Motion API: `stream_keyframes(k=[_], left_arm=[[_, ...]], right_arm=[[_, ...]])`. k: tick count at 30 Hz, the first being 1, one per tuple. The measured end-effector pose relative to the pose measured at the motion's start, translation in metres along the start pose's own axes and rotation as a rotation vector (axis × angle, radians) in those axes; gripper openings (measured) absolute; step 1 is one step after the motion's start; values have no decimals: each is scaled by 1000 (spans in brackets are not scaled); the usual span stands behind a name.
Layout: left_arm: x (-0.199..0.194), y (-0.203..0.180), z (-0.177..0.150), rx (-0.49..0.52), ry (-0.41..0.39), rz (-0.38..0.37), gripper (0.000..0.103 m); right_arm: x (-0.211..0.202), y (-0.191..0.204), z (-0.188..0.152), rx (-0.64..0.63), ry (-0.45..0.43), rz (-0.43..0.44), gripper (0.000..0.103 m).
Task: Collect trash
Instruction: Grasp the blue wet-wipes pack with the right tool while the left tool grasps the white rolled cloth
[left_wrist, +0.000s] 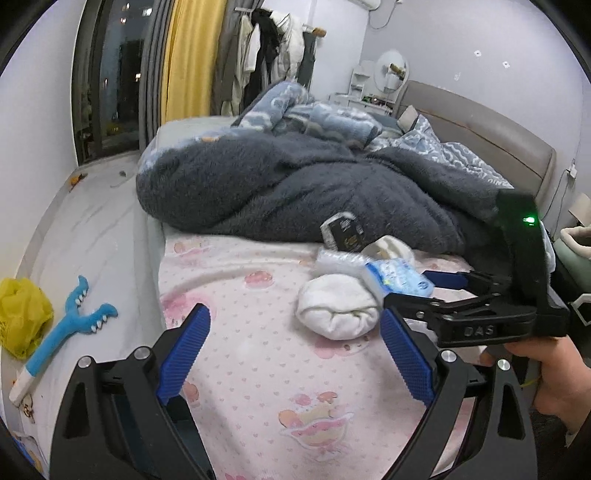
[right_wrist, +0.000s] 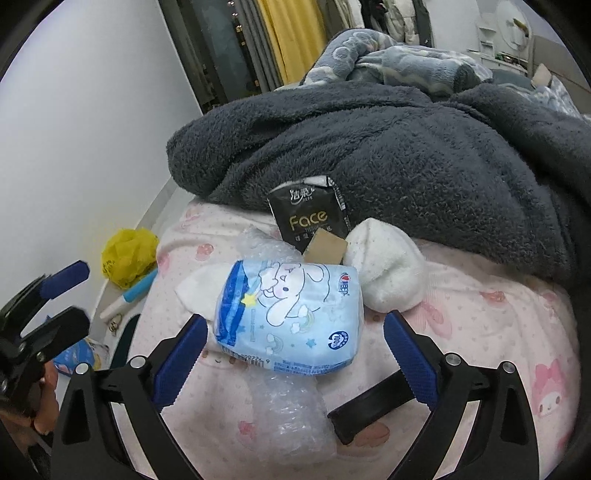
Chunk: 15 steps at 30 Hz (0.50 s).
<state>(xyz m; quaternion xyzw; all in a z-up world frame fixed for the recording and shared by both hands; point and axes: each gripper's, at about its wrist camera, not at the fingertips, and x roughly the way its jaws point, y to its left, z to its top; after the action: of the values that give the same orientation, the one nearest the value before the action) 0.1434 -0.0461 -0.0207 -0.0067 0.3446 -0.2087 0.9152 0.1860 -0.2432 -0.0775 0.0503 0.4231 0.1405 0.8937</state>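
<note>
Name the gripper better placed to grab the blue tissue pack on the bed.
Right. The right gripper is open with the blue tissue pack between its fingers; the left gripper is open over bare pink sheet, off to the side.

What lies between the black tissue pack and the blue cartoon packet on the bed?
In the right wrist view, a small brown cardboard piece sits between the black tissue pack and the blue cartoon packet.

Glossy plastic tissue pack (right_wrist: 291, 314) — fuzzy fleece blanket (right_wrist: 406, 155)
</note>
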Motion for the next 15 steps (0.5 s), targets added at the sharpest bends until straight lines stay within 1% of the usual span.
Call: stream_keyframes(k=[3, 4, 5, 6, 12, 15], left_arm=[[10, 3, -2, -7, 19, -8, 95], [12, 2, -2, -4, 23, -12, 95], [15, 0, -3, 1, 27, -19, 95], [17, -2, -3, 8, 30, -28, 95], [33, -9, -9, 27, 59, -53, 95], [40, -12, -10, 28, 68, -65, 95]], right_arm=[[5, 1, 0, -18, 6, -2, 97], [6, 2, 1, -27, 8, -5, 90], [8, 4, 1, -44, 14, -8, 77], [8, 6, 2, -56, 15, -16, 74], [-4, 6, 2, -79, -6, 7, 74], [-16, -1, 4, -64, -29, 21, 74]])
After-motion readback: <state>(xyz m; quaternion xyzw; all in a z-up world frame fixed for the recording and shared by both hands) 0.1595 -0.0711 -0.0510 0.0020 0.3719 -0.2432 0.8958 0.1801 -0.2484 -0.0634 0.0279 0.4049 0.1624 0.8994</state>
